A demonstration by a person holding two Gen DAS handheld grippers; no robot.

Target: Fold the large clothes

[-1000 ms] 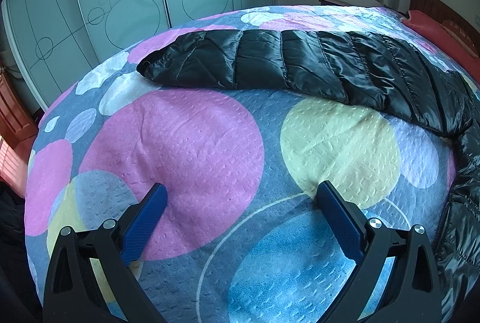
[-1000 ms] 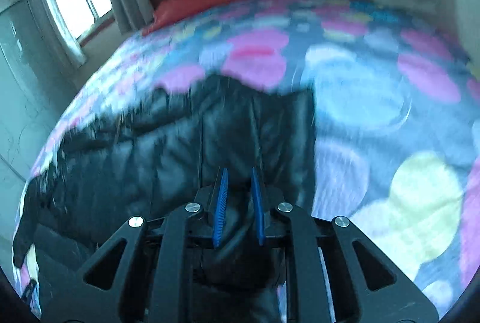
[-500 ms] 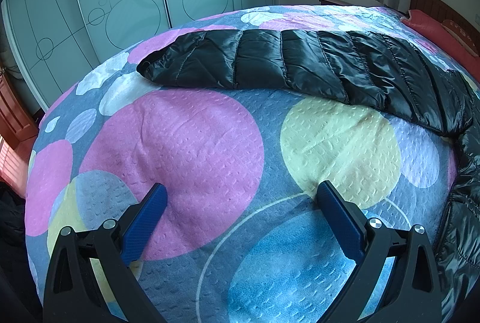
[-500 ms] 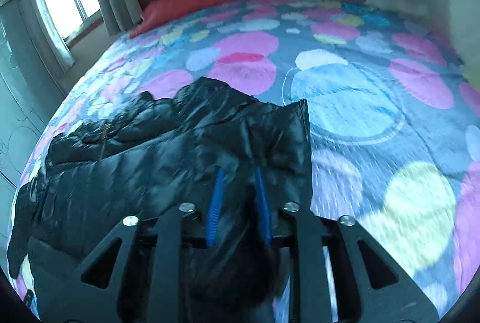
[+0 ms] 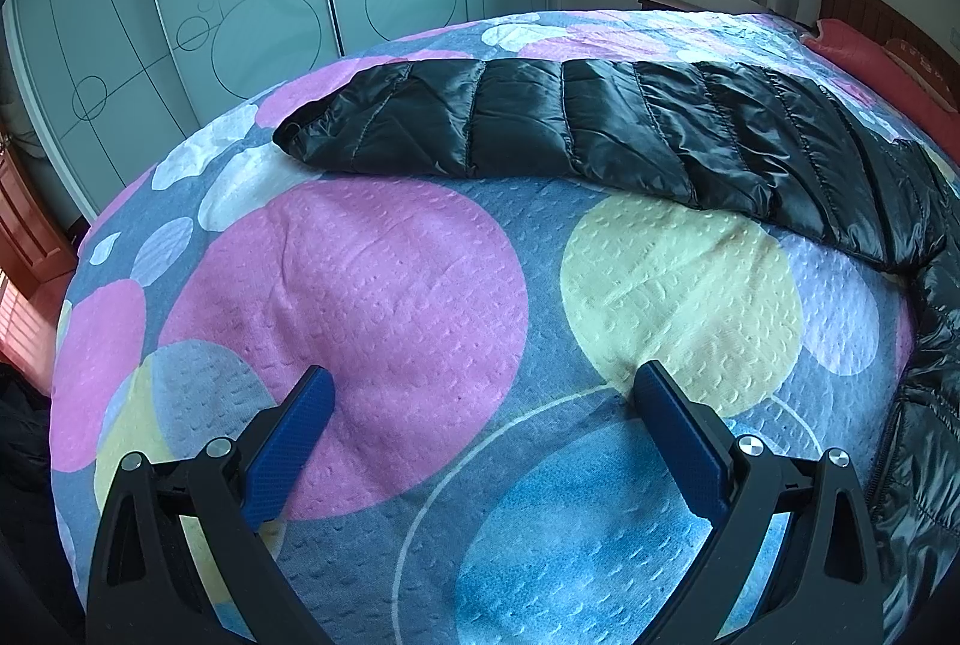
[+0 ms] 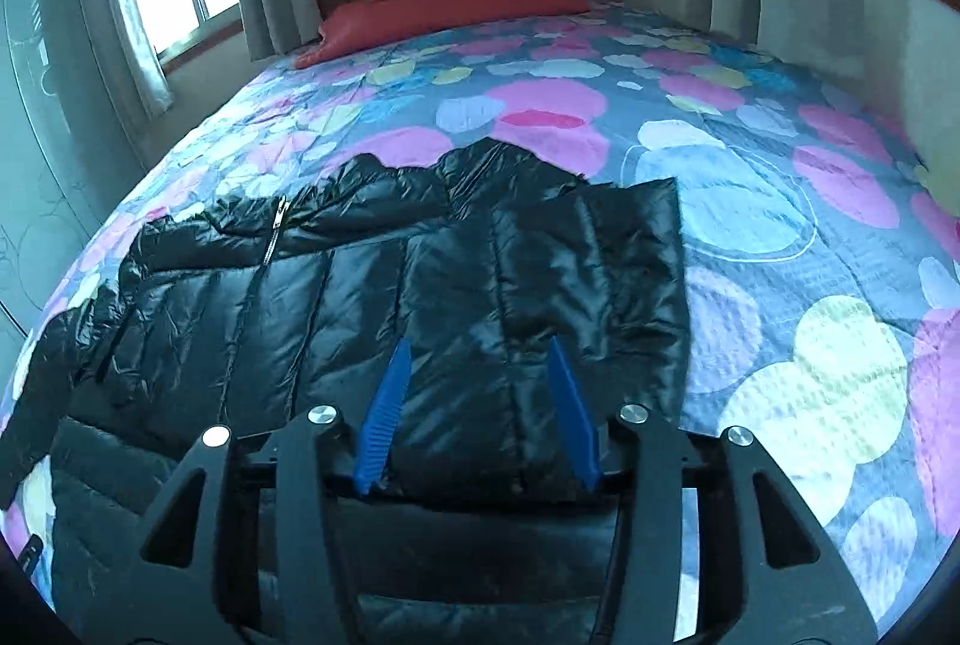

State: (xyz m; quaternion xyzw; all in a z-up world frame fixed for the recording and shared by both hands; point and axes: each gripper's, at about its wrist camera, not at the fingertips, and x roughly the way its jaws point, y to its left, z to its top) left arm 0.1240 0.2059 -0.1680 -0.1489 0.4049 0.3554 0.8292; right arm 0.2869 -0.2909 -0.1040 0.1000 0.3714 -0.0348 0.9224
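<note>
You're looking across the spotted bedspread [image 5: 396, 285], and the black puffer jacket [image 6: 384, 297] is lying flat on it, one sleeve [image 5: 540, 123] stretching from 10 to 2 o'clock in your left view. It's looking light, puffy and slick, so it's likely sliding on itself; try pinching at the cuff or a stitched seam. Your left gripper [image 5: 480, 393] is hovering wide open over bare cover, holding nothing. Your right gripper [image 6: 477, 363] is parted above the folded sleeve panel, gripping nothing at 6 o'clock
</note>
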